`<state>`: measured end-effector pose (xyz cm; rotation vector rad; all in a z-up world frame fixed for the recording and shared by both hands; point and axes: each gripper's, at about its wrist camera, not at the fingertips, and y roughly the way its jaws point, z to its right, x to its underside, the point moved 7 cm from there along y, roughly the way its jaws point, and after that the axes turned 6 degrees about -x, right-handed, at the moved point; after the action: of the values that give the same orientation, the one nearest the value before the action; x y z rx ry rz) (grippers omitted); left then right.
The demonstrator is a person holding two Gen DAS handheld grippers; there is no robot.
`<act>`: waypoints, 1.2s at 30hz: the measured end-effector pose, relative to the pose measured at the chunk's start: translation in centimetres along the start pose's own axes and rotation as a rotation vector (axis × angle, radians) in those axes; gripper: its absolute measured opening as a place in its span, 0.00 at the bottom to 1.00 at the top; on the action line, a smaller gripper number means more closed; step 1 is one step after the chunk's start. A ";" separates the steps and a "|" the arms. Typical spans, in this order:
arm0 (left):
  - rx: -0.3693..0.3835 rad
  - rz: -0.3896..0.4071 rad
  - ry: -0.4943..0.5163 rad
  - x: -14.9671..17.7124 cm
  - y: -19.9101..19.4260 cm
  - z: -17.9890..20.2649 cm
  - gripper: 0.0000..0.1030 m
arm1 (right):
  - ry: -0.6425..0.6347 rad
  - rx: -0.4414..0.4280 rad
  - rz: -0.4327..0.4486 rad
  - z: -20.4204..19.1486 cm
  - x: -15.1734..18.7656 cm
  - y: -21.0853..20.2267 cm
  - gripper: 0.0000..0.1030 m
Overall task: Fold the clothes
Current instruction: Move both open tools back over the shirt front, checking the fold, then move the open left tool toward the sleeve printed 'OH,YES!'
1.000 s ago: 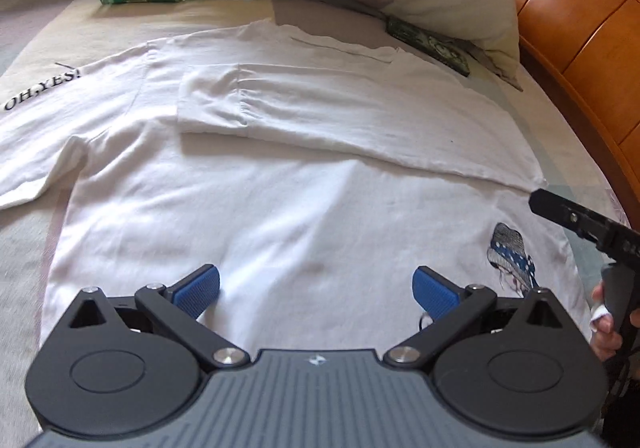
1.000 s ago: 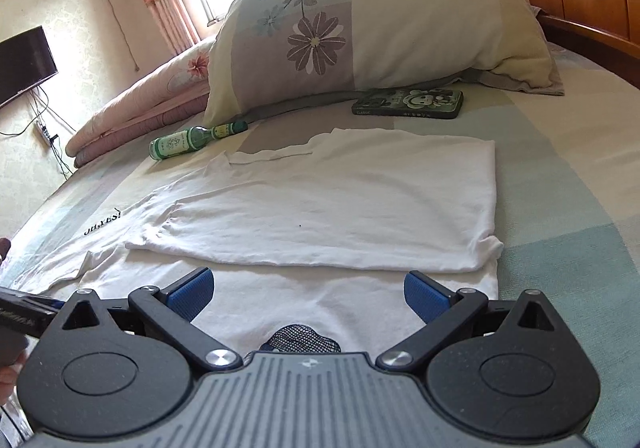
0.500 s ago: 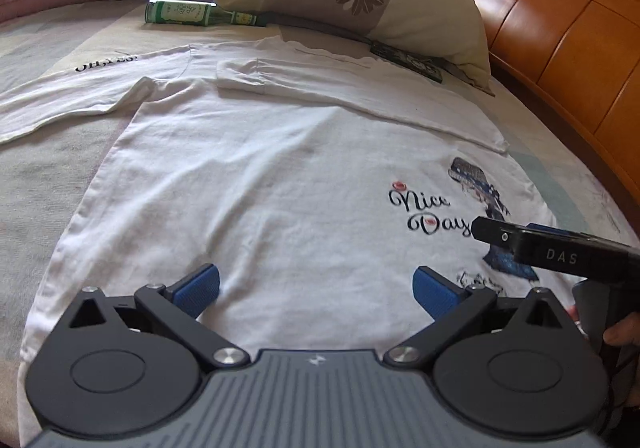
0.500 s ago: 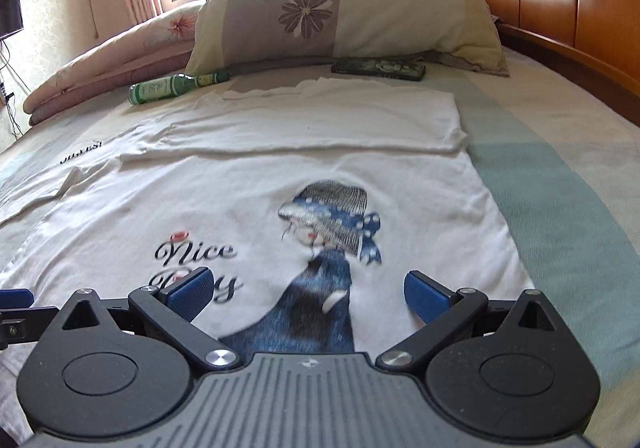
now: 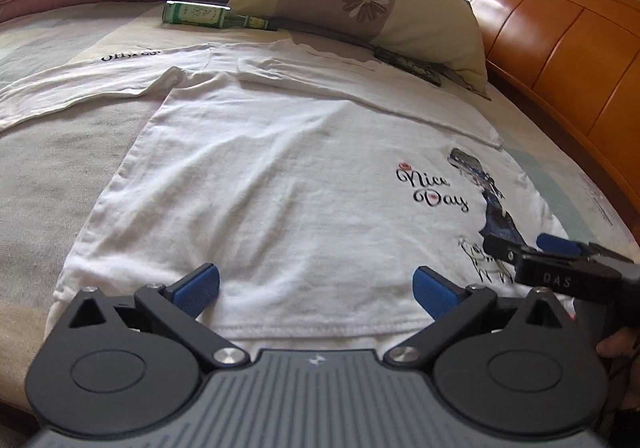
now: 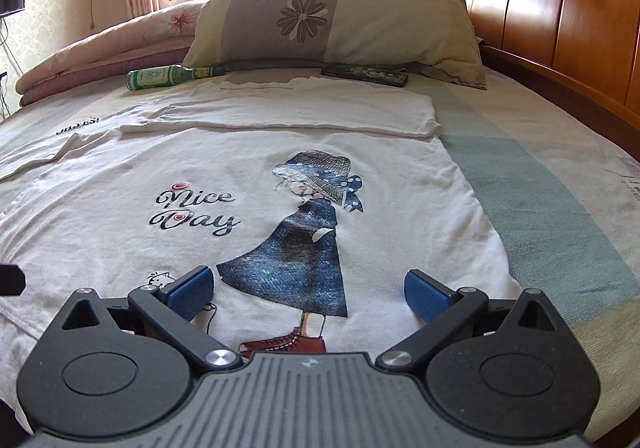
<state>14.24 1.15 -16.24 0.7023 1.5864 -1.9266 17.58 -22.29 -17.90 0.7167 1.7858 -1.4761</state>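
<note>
The near hem of the white T-shirt [image 6: 248,167] lies flat with nothing on it. At the far end a green bottle [image 6: 168,76], a dark flat box [image 6: 366,74] and a big pillow [image 6: 332,15] block the way; the wooden headboard [image 6: 560,3] closes the right side.

T-shirt [image 6: 256,167]: white knit cloth, soft, matt, lightly creased, print flat and dull. My left gripper [image 5: 316,288] and right gripper [image 6: 310,290]: matt black plastic arms, ribbed blue pads [image 6: 192,292], shiny metal pivot screws. Headboard [image 6: 560,7]: varnished wood, glossy, reflecting light. Bottle [image 6: 168,76]: green glass, shiny. Pillow [image 6: 332,15]: smooth printed cloth. Bedsheet [image 6: 540,183]: woven, matt, slightly coarse.
</note>
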 end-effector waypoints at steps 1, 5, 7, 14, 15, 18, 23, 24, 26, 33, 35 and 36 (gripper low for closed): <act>0.007 -0.007 0.008 0.1 -0.3 0.1 0.99 | -0.001 0.000 -0.002 0.0 0.0 0.0 1.00; 0.050 0.002 -0.013 -2.2 -0.1 -0.3 0.99 | -0.003 0.003 -0.015 -0.1 -0.1 0.0 1.00; 0.003 0.026 -0.006 -4.4 0.9 -0.7 0.99 | -0.002 0.003 -0.021 -0.1 -0.2 0.1 1.00; -0.022 -0.053 -0.059 -7.3 6.1 -2.1 0.99 | 0.001 -0.005 -0.039 0.0 -0.3 -0.1 1.00; -0.034 -0.067 -0.072 -6.9 6.5 -2.4 0.99 | 0.003 -0.008 -0.042 0.0 -0.3 -0.1 1.00; -0.045 -0.054 -0.021 -5.9 5.5 -2.4 0.99 | 0.014 -0.010 -0.055 0.0 -0.5 -0.1 1.00; -0.052 -0.044 0.020 -6.8 4.7 -3.2 0.99 | 0.035 -0.036 -0.044 -0.5 -1.0 -0.3 1.00; -0.056 -0.029 0.024 -7.3 4.7 -3.4 0.99 | 0.032 -0.035 -0.034 -0.7 -1.2 -0.4 1.00; -0.057 -0.039 0.007 -7.6 5.5 -3.7 0.99 | 0.028 -0.023 -0.014 -0.9 -1.6 -0.6 1.00; -0.043 -0.024 0.042 -6.4 6.2 -3.4 0.99 | 0.153 0.066 0.001 2.6 -0.1 -2.1 1.00; -0.029 -0.008 0.029 -6.4 6.0 -3.7 0.99 | 0.200 0.077 0.025 3.6 0.5 -3.4 1.00; -0.018 0.001 0.015 -6.6 5.9 -3.8 0.99 | 0.223 0.078 0.044 4.1 0.9 -4.2 1.00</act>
<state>23.30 4.45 -16.42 0.7112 1.6104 -1.9084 14.43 -27.14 -16.51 0.9879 1.8711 -1.4907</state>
